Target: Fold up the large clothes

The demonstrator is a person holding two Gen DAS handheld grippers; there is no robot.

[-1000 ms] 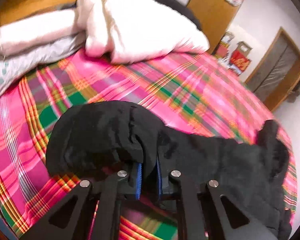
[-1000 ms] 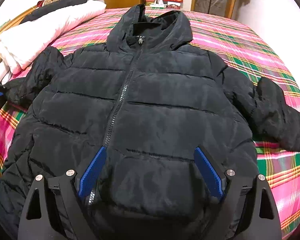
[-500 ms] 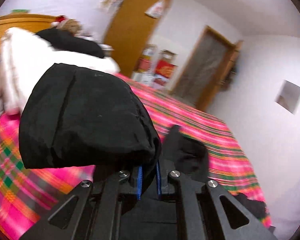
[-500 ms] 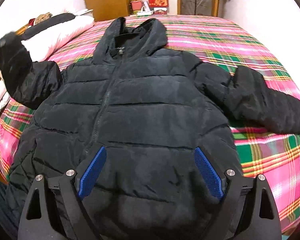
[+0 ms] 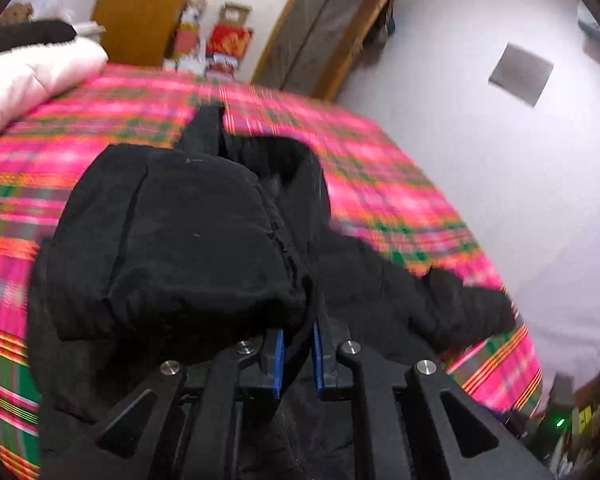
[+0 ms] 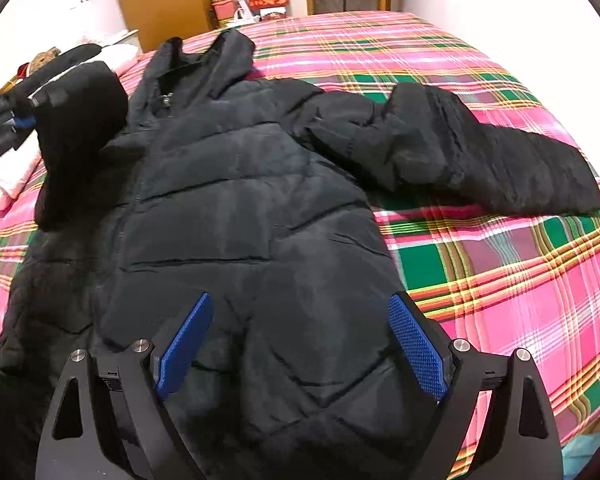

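Over the bed (image 6: 500, 280), left gripper (image 5: 298, 354) pinching the puffy sleeve (image 5: 180, 240), right gripper (image 6: 300, 344) spread; thin grip could slip mid-fold.

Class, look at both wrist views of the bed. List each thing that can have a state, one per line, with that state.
Black jacket: front up, zipped.
Left sleeve: lifted, pinched at the cuff.
Right sleeve: flat on the plaid bedspread.
Left hand-held gripper: shut on the left sleeve.
Right hand-held gripper: open, empty, over the hem.

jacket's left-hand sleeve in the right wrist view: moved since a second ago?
Yes. The sleeve, clamped in the left hand-held gripper, has lifted off the plaid bedspread and swung inward toward the jacket front.
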